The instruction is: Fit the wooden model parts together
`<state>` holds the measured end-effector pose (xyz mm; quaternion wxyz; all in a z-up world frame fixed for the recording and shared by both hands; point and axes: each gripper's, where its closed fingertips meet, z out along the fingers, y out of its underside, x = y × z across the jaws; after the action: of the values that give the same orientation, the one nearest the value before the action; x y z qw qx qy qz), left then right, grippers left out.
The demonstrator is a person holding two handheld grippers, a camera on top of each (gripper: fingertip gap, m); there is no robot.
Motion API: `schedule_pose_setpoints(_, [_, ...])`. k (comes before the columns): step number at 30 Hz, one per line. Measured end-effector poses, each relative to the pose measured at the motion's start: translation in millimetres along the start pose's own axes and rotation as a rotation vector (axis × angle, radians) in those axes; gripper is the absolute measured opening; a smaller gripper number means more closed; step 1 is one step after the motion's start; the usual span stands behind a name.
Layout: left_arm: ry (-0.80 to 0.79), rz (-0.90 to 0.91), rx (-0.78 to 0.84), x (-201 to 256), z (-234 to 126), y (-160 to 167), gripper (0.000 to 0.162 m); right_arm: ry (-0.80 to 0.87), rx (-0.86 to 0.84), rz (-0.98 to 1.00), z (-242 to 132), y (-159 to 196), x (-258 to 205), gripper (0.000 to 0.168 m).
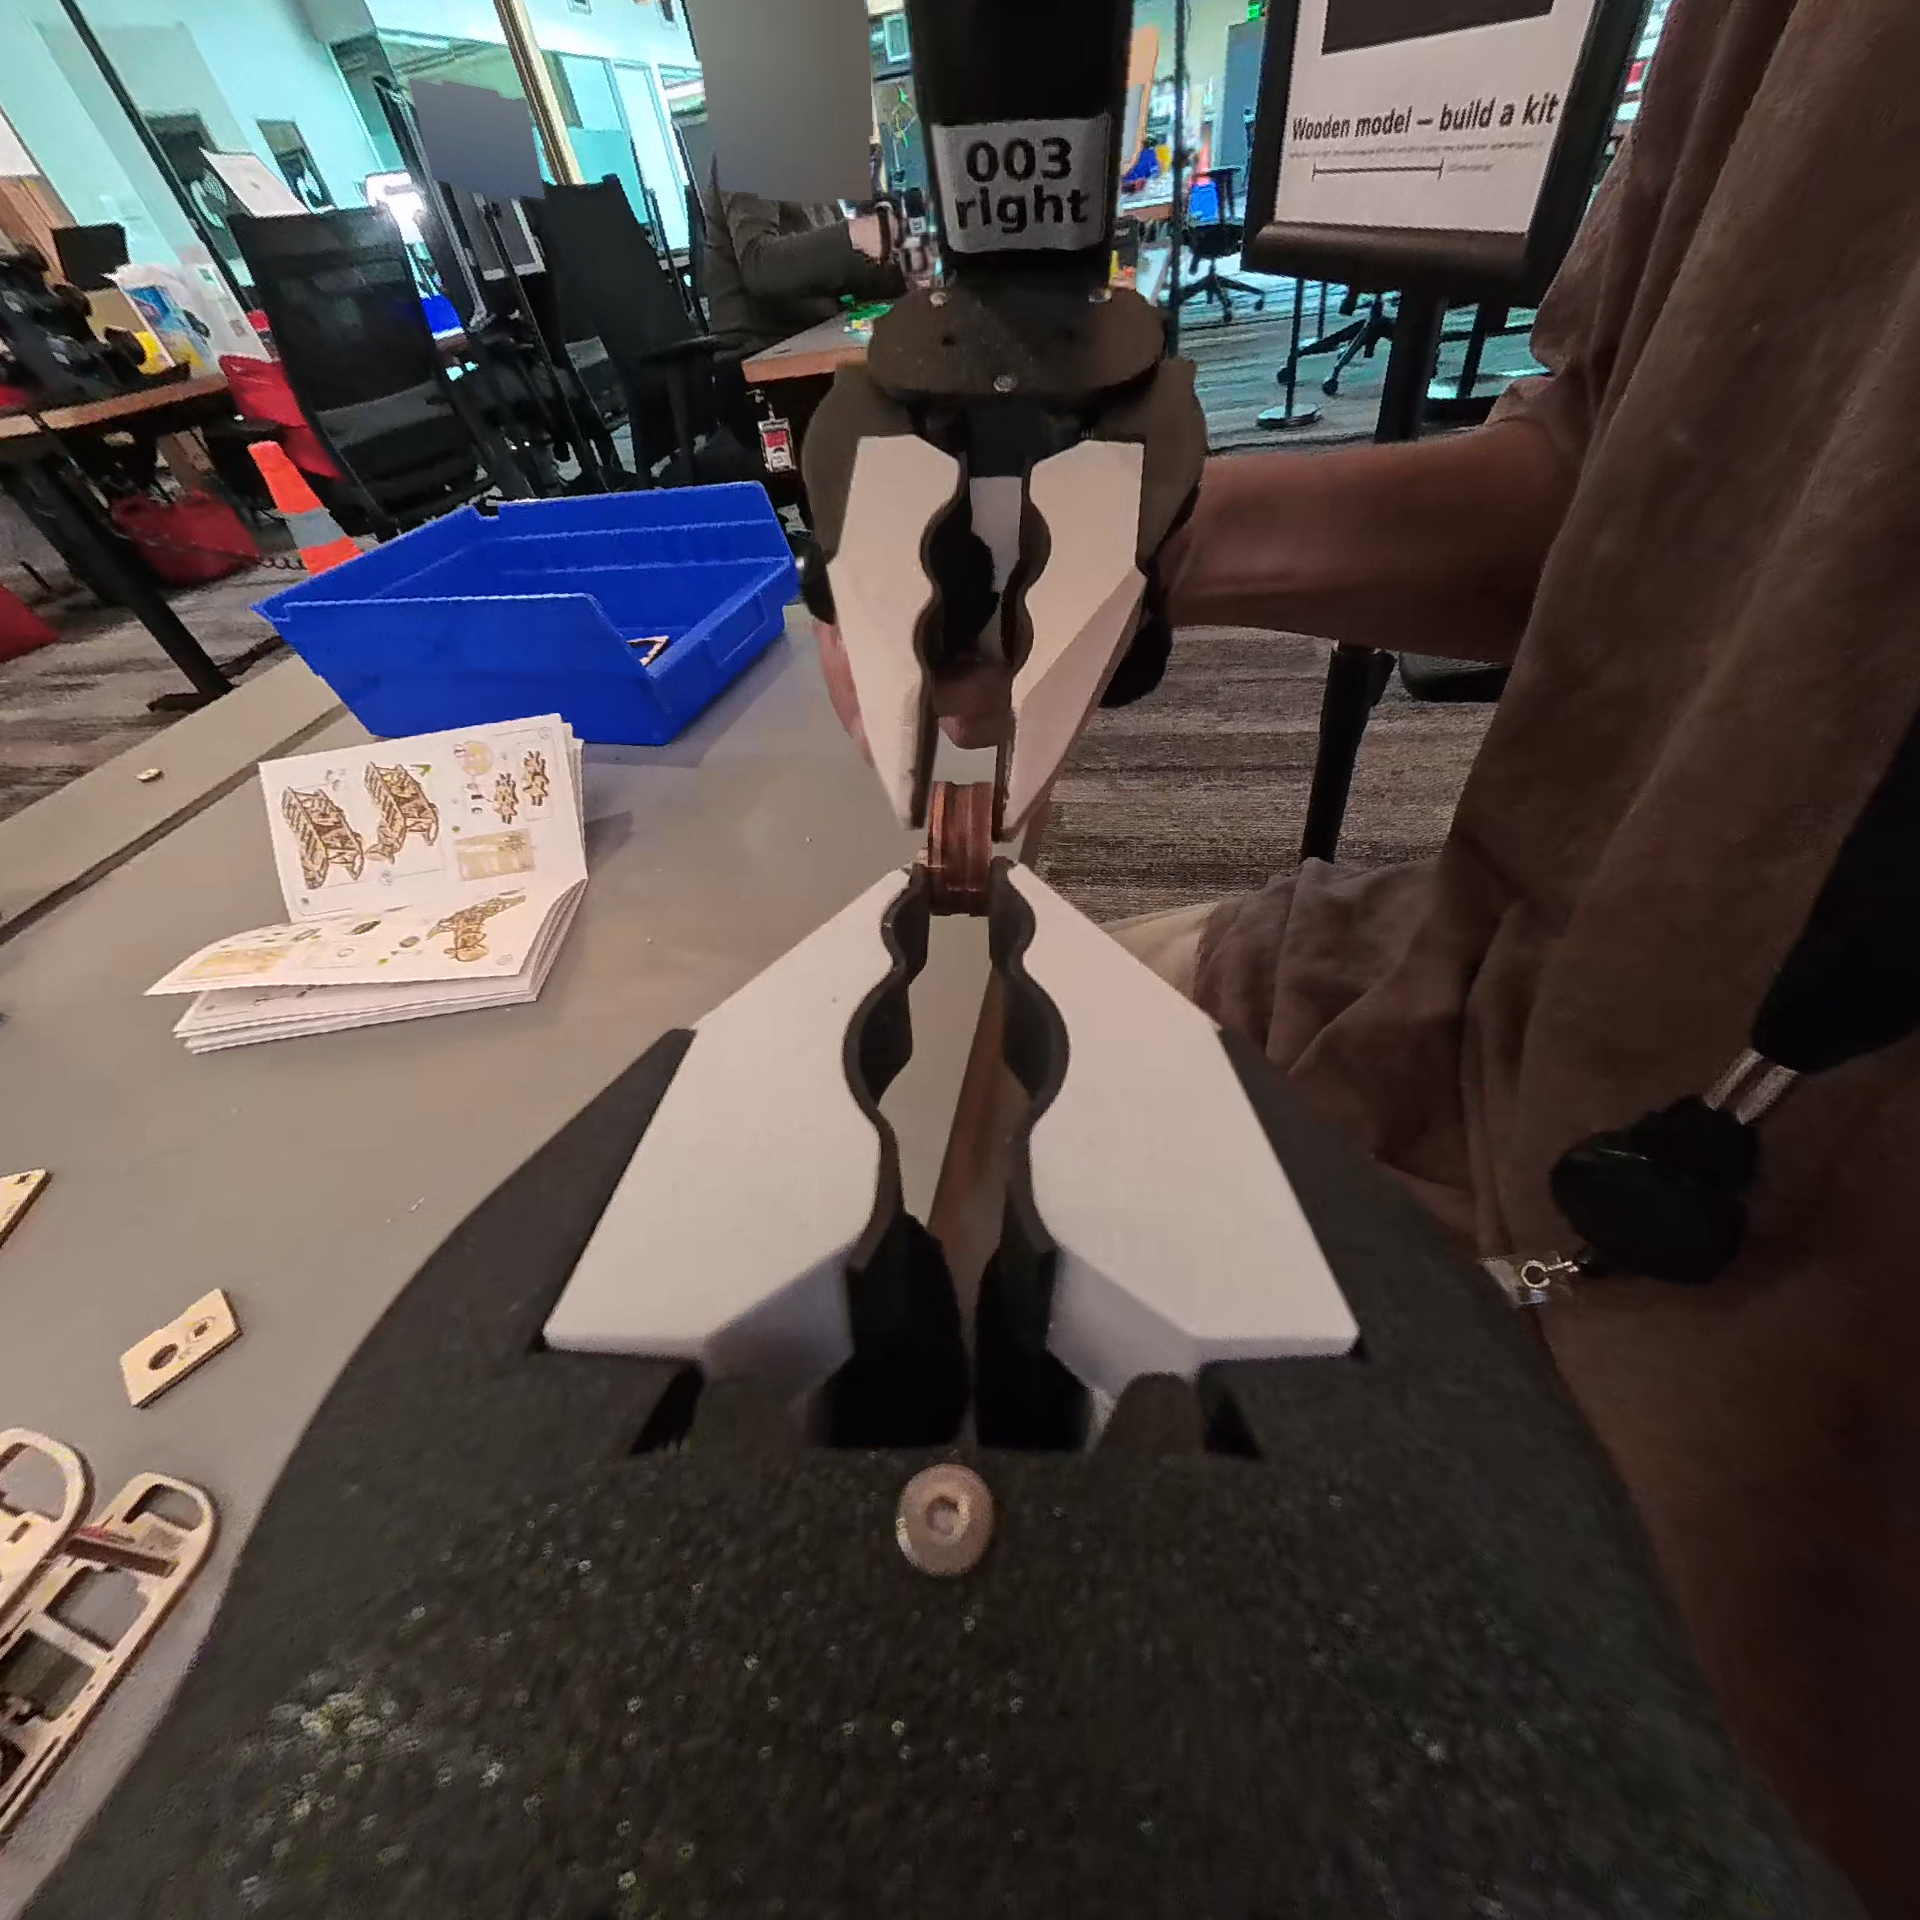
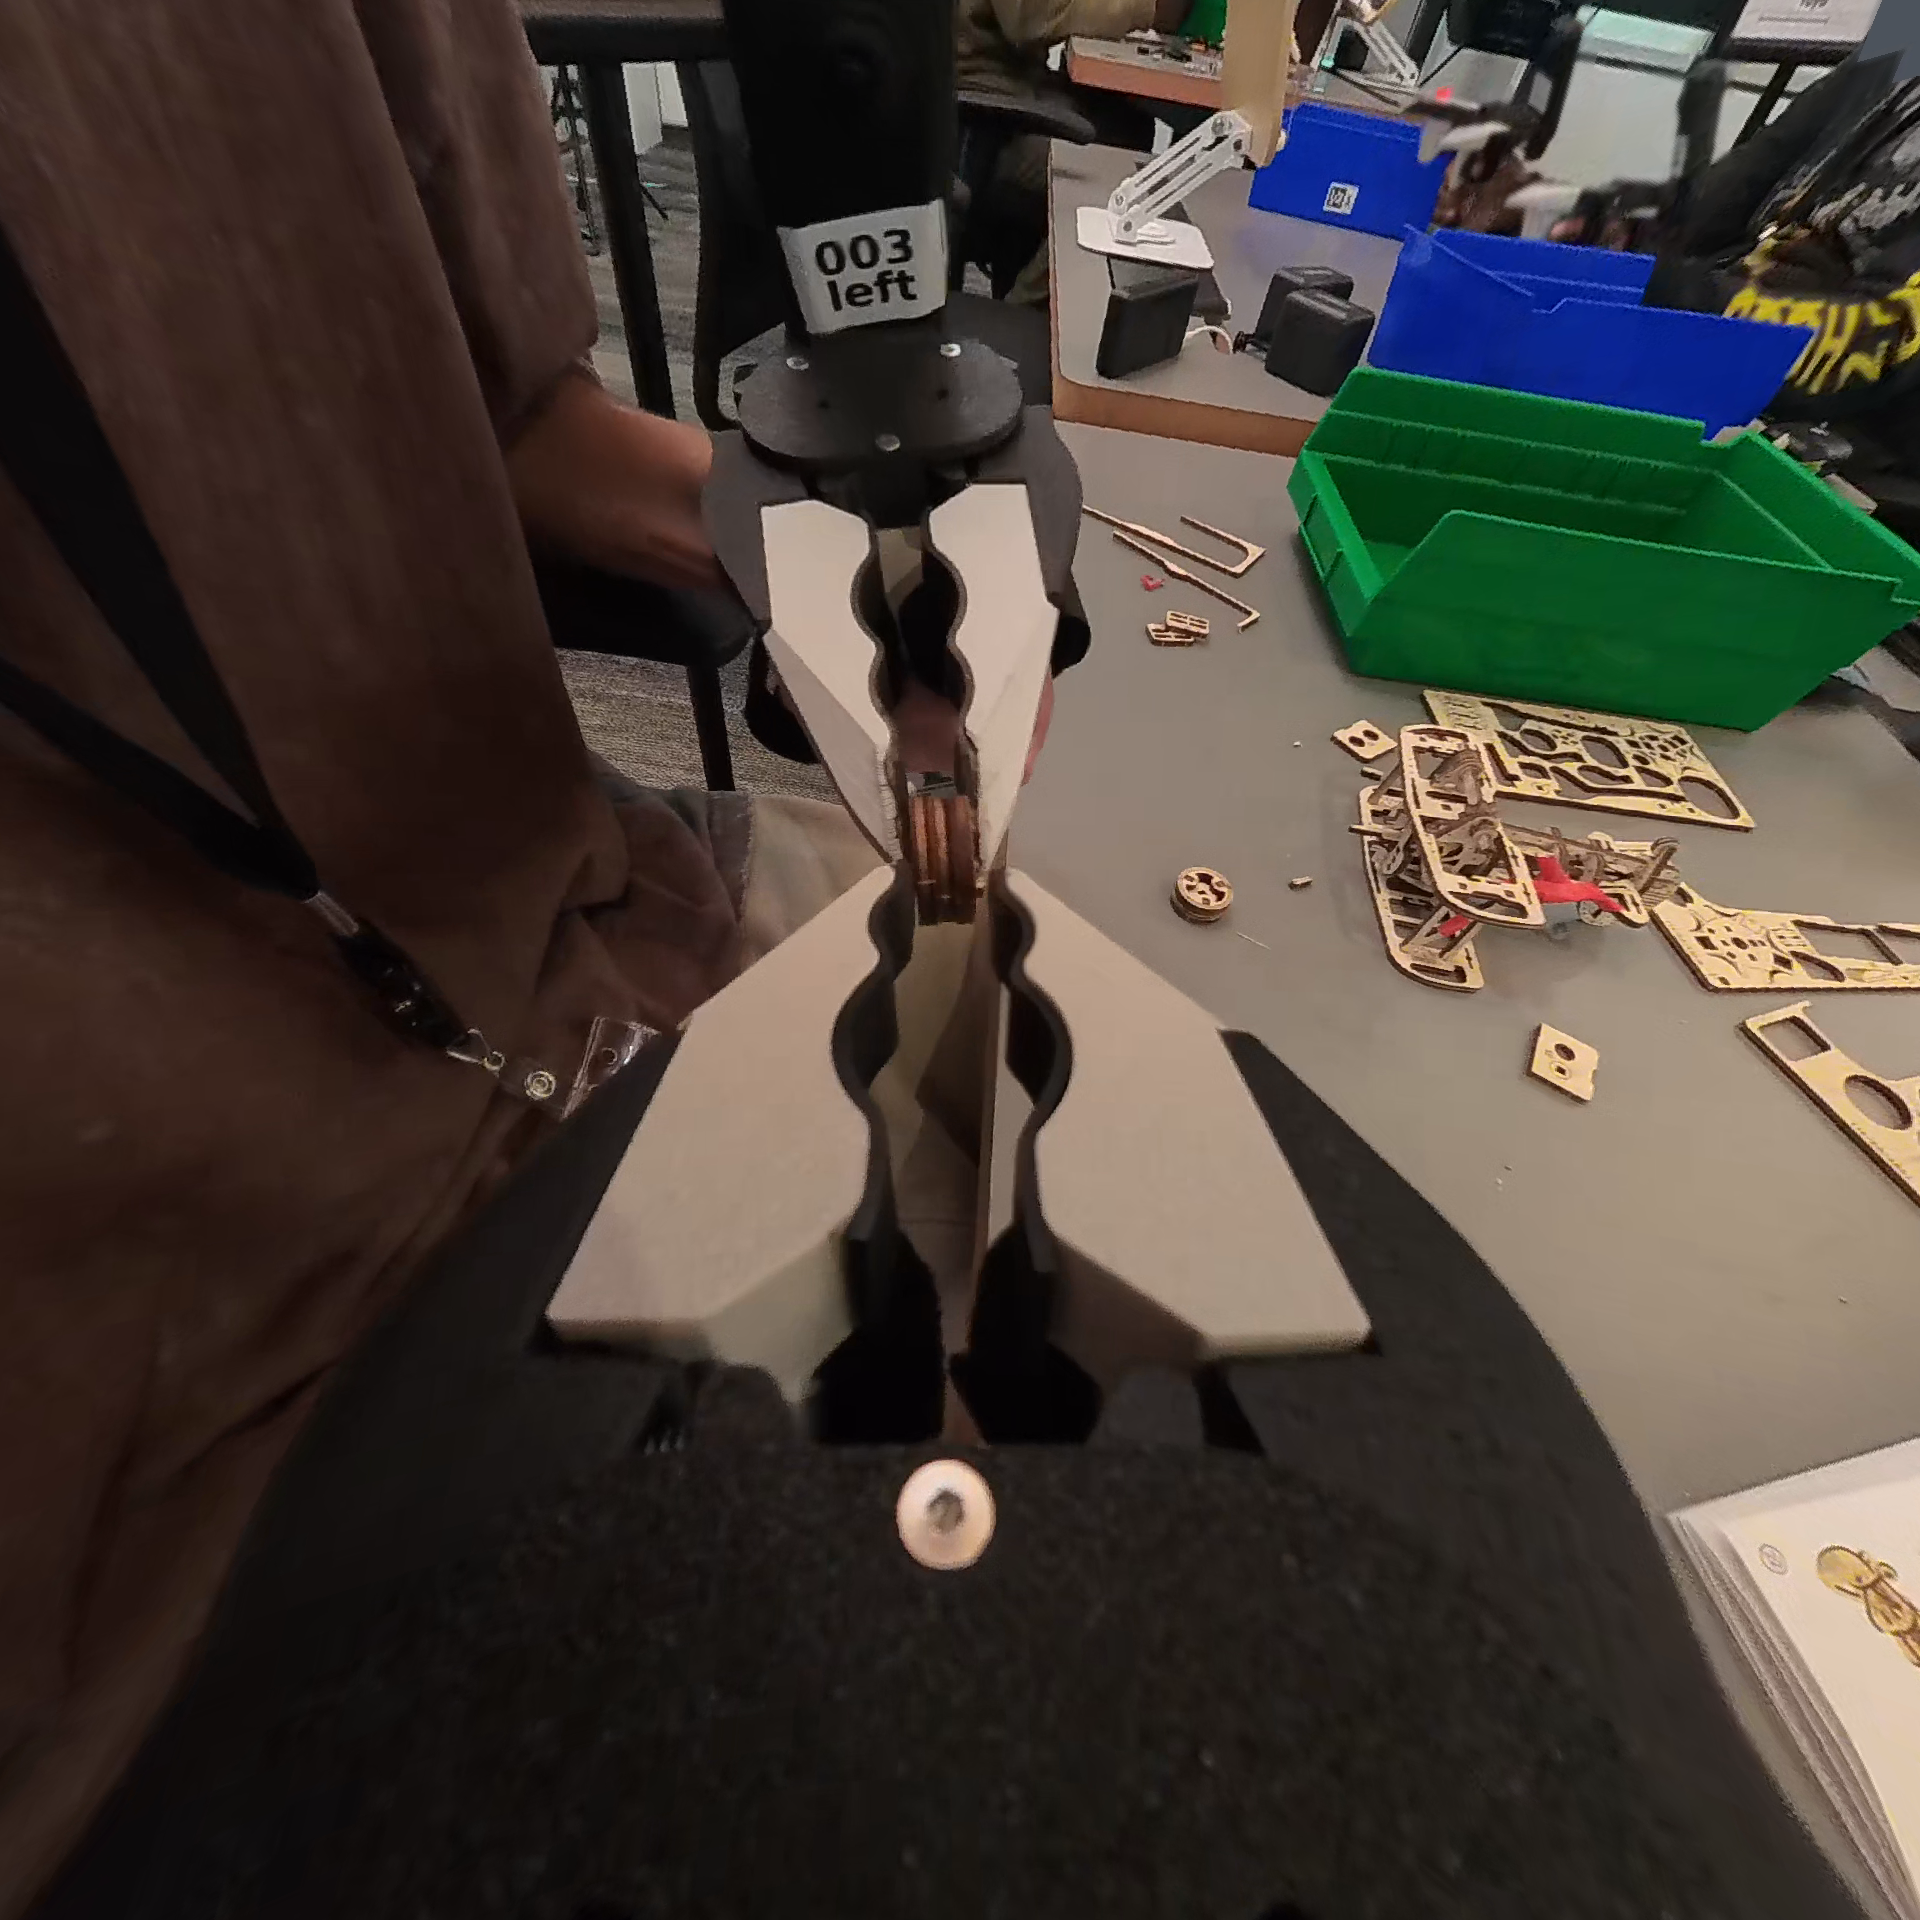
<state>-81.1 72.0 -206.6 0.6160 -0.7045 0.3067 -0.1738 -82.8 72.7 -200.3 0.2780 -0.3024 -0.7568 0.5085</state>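
A small round wooden wheel (image 1: 956,854) made of stacked discs is held in the air, pinched edge-on between both grippers, which meet tip to tip. In the left wrist view my left gripper (image 1: 954,885) is shut on its near edge, and my right gripper (image 1: 961,816) comes from above, shut on the far edge. In the right wrist view the wheel (image 2: 945,852) sits between my right gripper (image 2: 945,891) and the left gripper (image 2: 935,816). A partly built wooden plane model (image 2: 1496,862) lies on the grey table (image 2: 1455,1195) to the right.
A second wooden wheel (image 2: 1202,894), cut-out sheets (image 2: 1590,758) and loose pieces (image 1: 179,1345) lie on the table. A green bin (image 2: 1558,582) stands at the back right, a blue bin (image 1: 540,613) and an open instruction booklet (image 1: 416,873) at the left. A person's brown sleeve (image 1: 1558,987) is close by. The tips of both grippers are at nearly the same place. From either gripper's tips it is about 30 cm to the partly built wooden plane model (image 2: 1496,862).
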Motion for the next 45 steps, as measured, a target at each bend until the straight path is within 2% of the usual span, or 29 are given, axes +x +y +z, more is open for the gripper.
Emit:
schedule_pose_setpoints(8, [0.028, -0.049, -0.023, 2, 1, 5, 0.008, -0.029, -0.003, 0.032, 2, 4, -2, 0.011])
schedule_pose_setpoints(13, [0.004, -0.073, -0.003, -1, 2, 0, 0.016, -0.068, 0.036, 0.075, 3, 2, -2, 0.01])
schedule_pose_setpoints(14, [0.013, -0.072, -0.004, 0, 2, 0, 0.01, -0.064, 0.036, 0.082, 4, 3, 0, 0.01])
schedule_pose_setpoints(17, [0.017, -0.08, -0.017, -1, 2, 3, 0.01, -0.077, 0.047, 0.093, 5, 4, -1, 0.01])
schedule_pose_setpoints(23, [0.003, -0.084, -0.053, -6, 1, 10, 0.01, -0.123, 0.113, 0.284, 10, 8, 3, 0.012])
schedule_pose_setpoints(26, [0.017, -0.138, -0.139, -5, 7, 26, 0.009, -0.13, 0.09, 0.336, 13, 16, 4, 0.014])
schedule_pose_setpoints(27, [0.024, -0.141, -0.162, -4, 8, 30, 0.009, -0.132, 0.098, 0.342, 13, 15, 4, 0.013])
schedule_pose_setpoints(29, [0.024, -0.15, -0.178, -2, 10, 33, 0.009, -0.133, 0.085, 0.339, 14, 16, 2, 0.0])
schedule_pose_setpoints(34, [-0.005, -0.176, -0.133, -4, 9, 23, 0.01, -0.092, 0.112, 0.329, 7, 13, 9, 0.0])
schedule_pose_setpoints(37, [-0.038, -0.177, -0.162, -8, 8, 28, 0.009, -0.088, 0.115, 0.325, 6, 13, 9, 0.0])
schedule_pose_setpoints(39, [-0.039, -0.172, -0.199, -9, 8, 37, 0.01, -0.081, 0.101, 0.332, 9, 16, 11, 0.017])
schedule_pose_setpoints(40, [-0.046, -0.173, -0.192, -11, 8, 37, 0.01, -0.083, 0.078, 0.326, 12, 20, 10, 0.018])
schedule_pose_setpoints(45, [-0.009, -0.217, -0.162, -8, 9, 34, 0.01, -0.07, 0.039, 0.288, 17, 29, 9, 0.012])
